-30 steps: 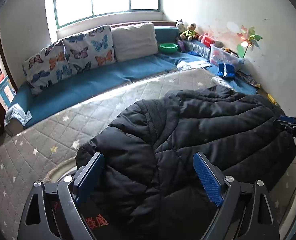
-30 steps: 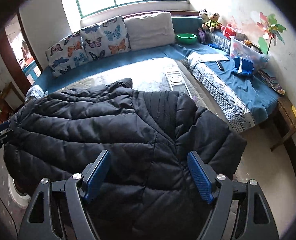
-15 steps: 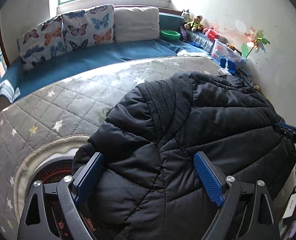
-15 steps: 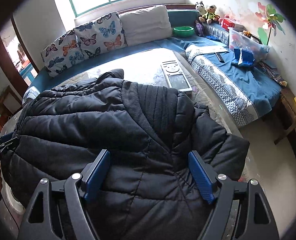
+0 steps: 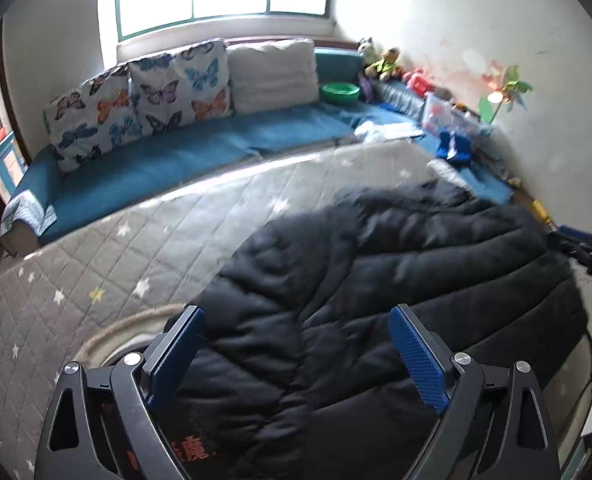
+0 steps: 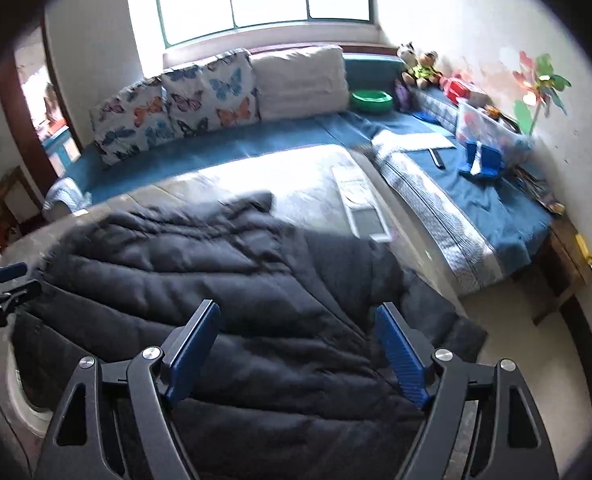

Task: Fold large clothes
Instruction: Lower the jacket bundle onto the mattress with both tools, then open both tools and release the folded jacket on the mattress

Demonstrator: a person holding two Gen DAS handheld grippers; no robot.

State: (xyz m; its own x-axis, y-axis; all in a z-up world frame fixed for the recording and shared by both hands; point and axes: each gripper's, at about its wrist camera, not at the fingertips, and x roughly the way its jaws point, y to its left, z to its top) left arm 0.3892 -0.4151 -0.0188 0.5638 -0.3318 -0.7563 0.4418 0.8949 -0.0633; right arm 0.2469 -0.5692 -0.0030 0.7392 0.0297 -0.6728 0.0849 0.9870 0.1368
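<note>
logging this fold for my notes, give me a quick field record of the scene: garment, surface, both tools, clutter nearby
garment: black puffer jacket, spread flat
surface: grey quilted star-print cover
left tool: open, over the jacket, nothing held
right tool: open, over the jacket, nothing held
on surface: remote control beyond the jacket
behind: blue sofa, butterfly cushions, green bowl

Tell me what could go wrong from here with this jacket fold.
1. The black puffer jacket hangs off the table's near edge, so it could slide to the floor.
2. A remote control lies just beyond it; a dragged sleeve might sweep it off.
3. Thick padding may spring back unfolded.
</note>
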